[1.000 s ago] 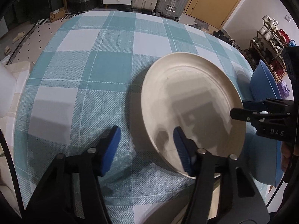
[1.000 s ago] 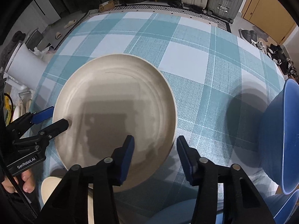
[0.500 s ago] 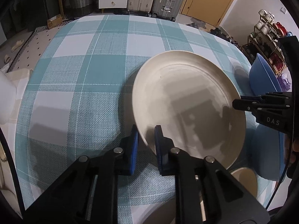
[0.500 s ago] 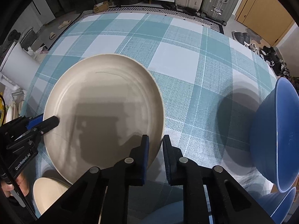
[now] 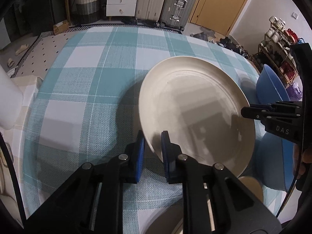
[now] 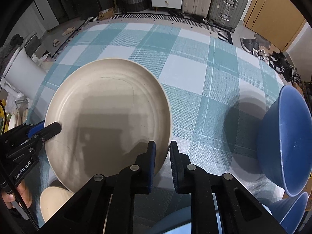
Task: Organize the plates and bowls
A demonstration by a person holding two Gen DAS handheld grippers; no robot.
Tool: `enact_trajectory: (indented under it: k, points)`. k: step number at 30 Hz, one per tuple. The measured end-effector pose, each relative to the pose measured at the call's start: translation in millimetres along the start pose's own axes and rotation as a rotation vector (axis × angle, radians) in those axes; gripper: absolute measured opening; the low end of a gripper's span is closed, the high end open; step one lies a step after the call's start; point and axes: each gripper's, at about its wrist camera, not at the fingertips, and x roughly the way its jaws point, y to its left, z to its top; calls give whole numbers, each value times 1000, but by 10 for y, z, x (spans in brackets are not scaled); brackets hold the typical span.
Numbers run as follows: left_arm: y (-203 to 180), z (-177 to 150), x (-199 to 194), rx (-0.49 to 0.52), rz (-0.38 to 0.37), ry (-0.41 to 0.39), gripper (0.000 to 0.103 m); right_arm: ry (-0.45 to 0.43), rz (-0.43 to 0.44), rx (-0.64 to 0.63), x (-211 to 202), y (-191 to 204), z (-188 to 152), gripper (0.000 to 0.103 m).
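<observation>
Nearest the left wrist camera, the left gripper [image 5: 152,143] had its blue-padded jaws pinched on the near-left rim of the cream plate [image 5: 197,113]. In the right wrist view, the right gripper [image 6: 162,155] likewise clamped its jaws on the plate's [image 6: 107,120] near-right rim, so the plate was held from both sides, apparently lifted a little above the bench [image 6: 187,72]. The plate was large, round and shallow, a matte cream with faint concentric rings around its well and a thin dark hairline mark curving across its far part; the grippers' shadows fell over its middle. Below its near edge, part of a small cream dish [image 6: 53,200] showed. To the right stood a blue bowl [image 6: 286,140], tilted on its side. The bench wore a teal and white checked cloth stretching far behind the plate.
</observation>
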Motion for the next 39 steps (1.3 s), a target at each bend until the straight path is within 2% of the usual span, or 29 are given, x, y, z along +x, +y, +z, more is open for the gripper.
enact_trajectory:
  k: [14, 20, 27, 39]
  points:
    - [-61, -89, -536, 12, 8, -67, 14, -74, 19, 0, -467, 109, -118, 15]
    - [-75, -185, -797, 11, 13, -94, 14, -117, 56, 22, -682, 139, -225, 15]
    - [-108, -348, -1060, 5, 6, -112, 14, -148, 81, 23, -863, 200, -391, 15]
    - [-182, -722, -1219, -7, 7, -113, 14, -188, 91, -2, -1047, 290, -720, 15]
